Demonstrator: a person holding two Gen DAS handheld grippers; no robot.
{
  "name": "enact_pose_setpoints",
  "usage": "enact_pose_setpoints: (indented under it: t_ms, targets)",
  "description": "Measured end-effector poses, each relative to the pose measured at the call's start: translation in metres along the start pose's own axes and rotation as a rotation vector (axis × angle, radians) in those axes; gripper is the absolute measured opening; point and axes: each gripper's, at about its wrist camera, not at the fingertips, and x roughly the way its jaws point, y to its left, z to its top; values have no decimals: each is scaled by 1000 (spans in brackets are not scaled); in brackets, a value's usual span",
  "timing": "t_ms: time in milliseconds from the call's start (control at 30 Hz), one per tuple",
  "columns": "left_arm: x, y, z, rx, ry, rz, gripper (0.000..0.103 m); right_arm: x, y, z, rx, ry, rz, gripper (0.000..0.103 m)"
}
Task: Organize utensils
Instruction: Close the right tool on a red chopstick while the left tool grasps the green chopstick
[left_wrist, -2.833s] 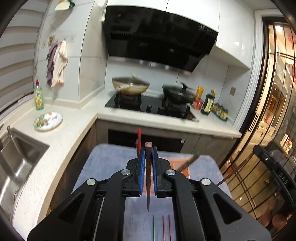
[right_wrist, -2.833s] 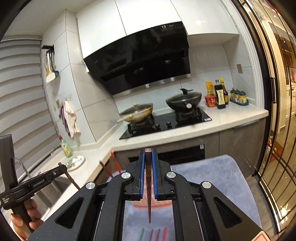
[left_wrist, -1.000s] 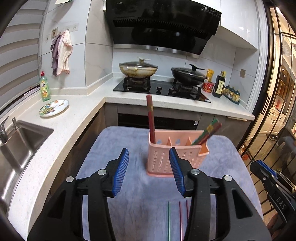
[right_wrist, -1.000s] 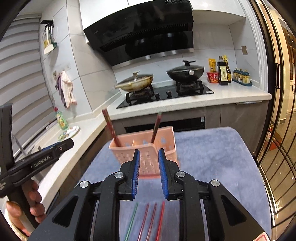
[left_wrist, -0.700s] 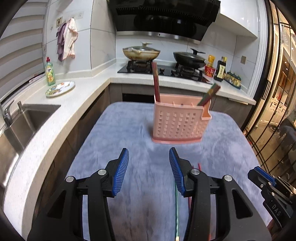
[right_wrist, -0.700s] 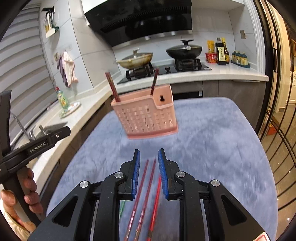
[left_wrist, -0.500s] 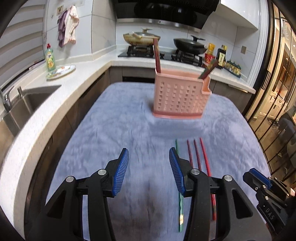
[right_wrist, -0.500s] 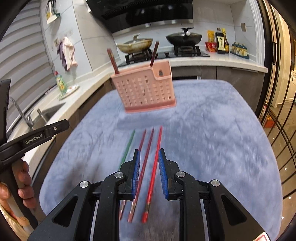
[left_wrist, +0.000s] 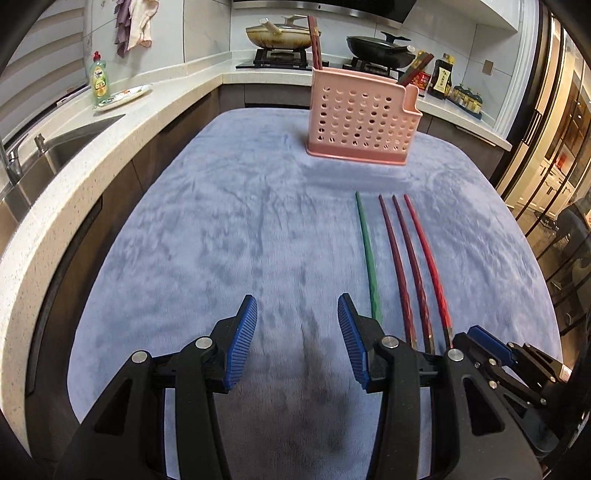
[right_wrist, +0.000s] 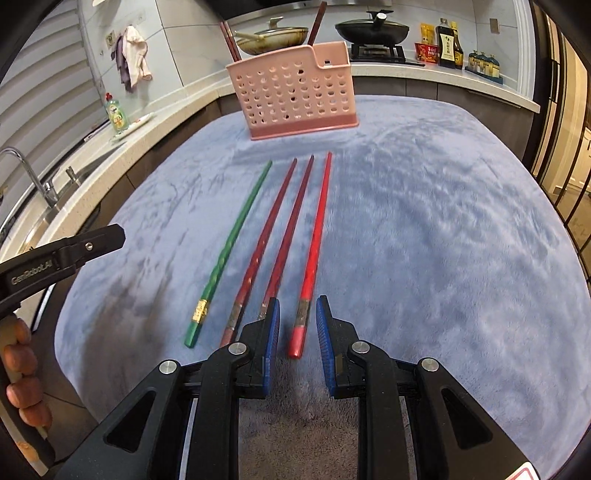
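On the blue cloth (right_wrist: 424, 221) covering the bench lie four chopsticks side by side, tips pointing at the pink holder (right_wrist: 295, 92): green chopstick (right_wrist: 232, 243) leftmost, two dark red chopsticks (right_wrist: 271, 229) in the middle, bright red chopstick (right_wrist: 314, 251) rightmost. Holder stands upright at the far end of the cloth, apart from the tips; it already has chopsticks sticking up at its left end and near its right end. Right gripper (right_wrist: 297, 334) hangs low over the thick end of the bright red chopstick, jaws narrow but apart, the stick's end showing between the pads, no contact visible. Left gripper (left_wrist: 297, 336) is over bare cloth left of the green chopstick, jaws moderately wide, nothing between them. In the right wrist view the left gripper's black body shows at the left edge with fingers (right_wrist: 22, 369) of the person's hand wrapped round its handle. Behind: sink (left_wrist: 55, 147), stove with pans (left_wrist: 284, 35), soap bottle (left_wrist: 99, 79).
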Motion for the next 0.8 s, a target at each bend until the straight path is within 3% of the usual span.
enact_pose_setpoints:
  t_ms: [333, 533, 800]
  targets:
    - [6, -6, -14, 21, 36, -9, 43, 13, 1, -9, -10, 34, -8, 20]
    - [10, -13, -19, 41, 51, -19, 48, 13, -6, -10, 0, 35, -12, 8]
    - [19, -29, -30, 67, 86, -40, 51, 6, -14, -14, 22, 29, -16, 7]
